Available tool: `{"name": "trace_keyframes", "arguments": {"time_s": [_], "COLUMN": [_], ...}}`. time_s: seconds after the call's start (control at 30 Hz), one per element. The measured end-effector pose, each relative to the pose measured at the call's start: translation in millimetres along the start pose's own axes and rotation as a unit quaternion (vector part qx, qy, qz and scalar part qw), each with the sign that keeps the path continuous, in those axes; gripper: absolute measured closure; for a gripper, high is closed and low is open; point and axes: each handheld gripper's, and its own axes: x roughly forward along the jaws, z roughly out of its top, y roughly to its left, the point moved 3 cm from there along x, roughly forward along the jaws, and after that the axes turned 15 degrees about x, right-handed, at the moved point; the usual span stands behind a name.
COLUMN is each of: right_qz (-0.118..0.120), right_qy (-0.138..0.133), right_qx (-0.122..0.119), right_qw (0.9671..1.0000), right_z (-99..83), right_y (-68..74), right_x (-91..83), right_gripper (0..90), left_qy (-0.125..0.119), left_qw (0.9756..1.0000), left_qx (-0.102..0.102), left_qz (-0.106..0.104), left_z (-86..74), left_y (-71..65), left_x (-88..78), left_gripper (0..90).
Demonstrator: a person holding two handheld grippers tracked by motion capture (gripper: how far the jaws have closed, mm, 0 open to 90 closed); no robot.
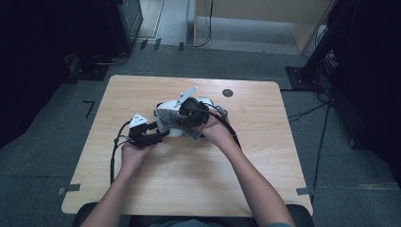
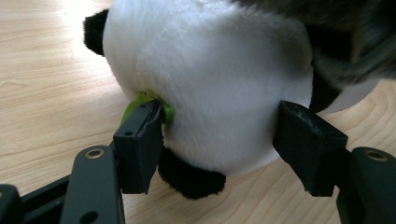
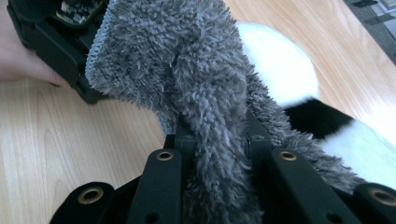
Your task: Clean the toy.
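Grey fuzzy cloth sits pinched between the pressed-together jaws of the right gripper, draped up and over the toy. Left gripper jaws clasp the white belly of a plush panda from both sides, one pad beside a small green tag. Panda lies on the wooden table, near its centre, slightly toward twelve o'clock. Left gripper comes at it from eight o'clock, right gripper from four o'clock.
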Motion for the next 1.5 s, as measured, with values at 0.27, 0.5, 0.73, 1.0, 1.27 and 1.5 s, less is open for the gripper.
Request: {"name": "trace_keyframes", "arguments": {"time_s": [0.27, 0.5, 0.73, 1.0, 1.27, 1.5], "right_qz": [0.004, -0.005, -0.02, -0.039, -0.058, -0.057], "right_qy": [0.02, 0.01, -0.005, -0.036, -0.065, -0.059], "right_qx": [-0.001, 0.015, 0.037, 0.071, 0.122, 0.133], "right_qw": [0.9998, 0.9998, 0.9991, 0.9961, 0.9887, 0.9877], "right_z": [3.3, -9.0, -31.8, -56.0, -86.3, -92.3], "right_y": [3.3, -9.0, -25.9, -50.7, -83.4, -92.4], "right_x": [15.7, -1.1, -25.1, -54.8, -68.0, -52.4], "right_gripper": [74.2, 73.9, 73.8, 73.6, 73.3, 73.6], "left_qy": [-0.001, -0.001, -0.002, -0.003, -0.001, 0.007], "left_qw": [1.0, 1.0, 1.0, 1.0, 1.0, 0.9999], "left_qx": [-0.002, 0.0, -0.001, 0.002, 0.0, 0.0], "left_qz": [0.0, 0.0, -0.001, -0.001, -0.004, -0.01], "left_z": [0.1, 0.1, 0.3, 0.4, 1.2, 2.8], "left_y": [0.0, -0.2, -0.4, 0.0, 0.7, 0.5], "left_x": [0.2, 0.7, 0.9, 1.2, 1.4, 0.2], "left_gripper": [33.6, 34.1, 34.1, 34.2, 34.0, 32.9]}}
